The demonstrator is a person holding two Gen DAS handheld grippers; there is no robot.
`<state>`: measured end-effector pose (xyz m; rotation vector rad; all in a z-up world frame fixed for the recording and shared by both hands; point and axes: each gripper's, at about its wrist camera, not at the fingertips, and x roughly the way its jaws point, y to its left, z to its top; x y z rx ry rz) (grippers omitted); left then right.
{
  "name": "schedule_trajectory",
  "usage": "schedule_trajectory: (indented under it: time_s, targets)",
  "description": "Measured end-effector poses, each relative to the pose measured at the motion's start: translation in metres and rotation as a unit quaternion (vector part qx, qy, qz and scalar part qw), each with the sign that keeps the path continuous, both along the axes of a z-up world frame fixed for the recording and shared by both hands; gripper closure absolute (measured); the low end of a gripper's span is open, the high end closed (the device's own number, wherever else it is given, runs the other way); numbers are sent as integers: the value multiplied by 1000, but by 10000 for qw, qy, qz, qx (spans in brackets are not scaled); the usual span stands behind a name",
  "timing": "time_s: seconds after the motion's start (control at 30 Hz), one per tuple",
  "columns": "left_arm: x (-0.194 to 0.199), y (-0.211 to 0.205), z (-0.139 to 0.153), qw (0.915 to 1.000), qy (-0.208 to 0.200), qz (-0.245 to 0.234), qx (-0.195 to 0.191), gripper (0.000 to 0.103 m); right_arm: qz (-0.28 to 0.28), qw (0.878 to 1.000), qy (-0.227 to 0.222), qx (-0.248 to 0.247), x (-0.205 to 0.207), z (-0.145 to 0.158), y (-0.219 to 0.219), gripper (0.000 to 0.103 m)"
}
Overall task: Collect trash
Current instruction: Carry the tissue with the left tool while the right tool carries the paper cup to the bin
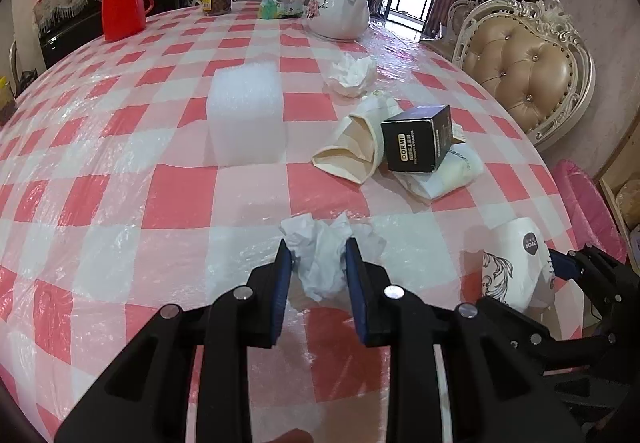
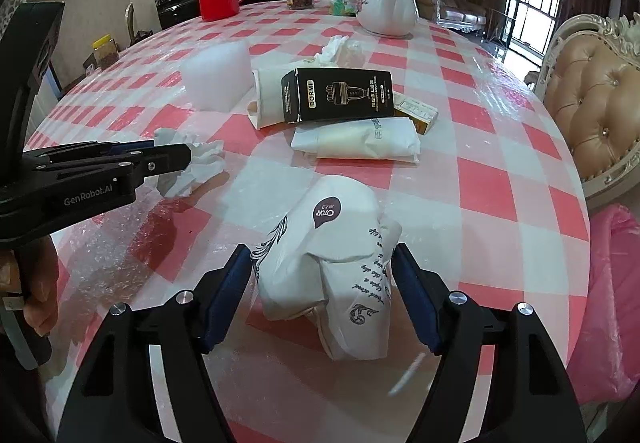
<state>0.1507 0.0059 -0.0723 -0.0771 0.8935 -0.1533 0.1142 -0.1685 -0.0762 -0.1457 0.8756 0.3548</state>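
Crowding the table: beyond your grippers sit a white foam block (image 1: 245, 117), a black DORMI box (image 2: 340, 94) lying on folded paper wrappers (image 2: 356, 141), another crumpled tissue (image 1: 352, 75), a white teapot (image 1: 340, 7) and a red thermos (image 1: 122, 1) on the far side.
Left jaws: your left gripper (image 1: 318, 255) stands narrowly parted around the crumpled tissue wad (image 1: 322, 257), pads touching its sides.
Right jaws: your right gripper (image 2: 324, 271) is spread wide, with the printed white paper bag (image 2: 332, 263) between the fingers.
Bag axis: it runs near to far, printed logo end pointing away from you.
Right edge: a pink trash bag (image 2: 608, 303) hangs beside the table (image 2: 500, 171), near a tufted chair (image 1: 528, 71).
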Motion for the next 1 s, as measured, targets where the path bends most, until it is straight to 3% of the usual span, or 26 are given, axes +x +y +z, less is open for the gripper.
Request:
schedule_trajectory:
  time_s: [0.5,0.7,1.0]
  targets:
    - [-10,-13,23,9995,-295,-66,59,77,-417,9981,-365,270,-4,27,-44,35]
    - [-12,-36,40,9988,-431,-215,91,77,-832,9942,-575,362,-6,41,-88,35]
    - [-8,-106,68,9951,-665,-726,51,77,-1654,9815,-869,420,-10,58,-176,35]
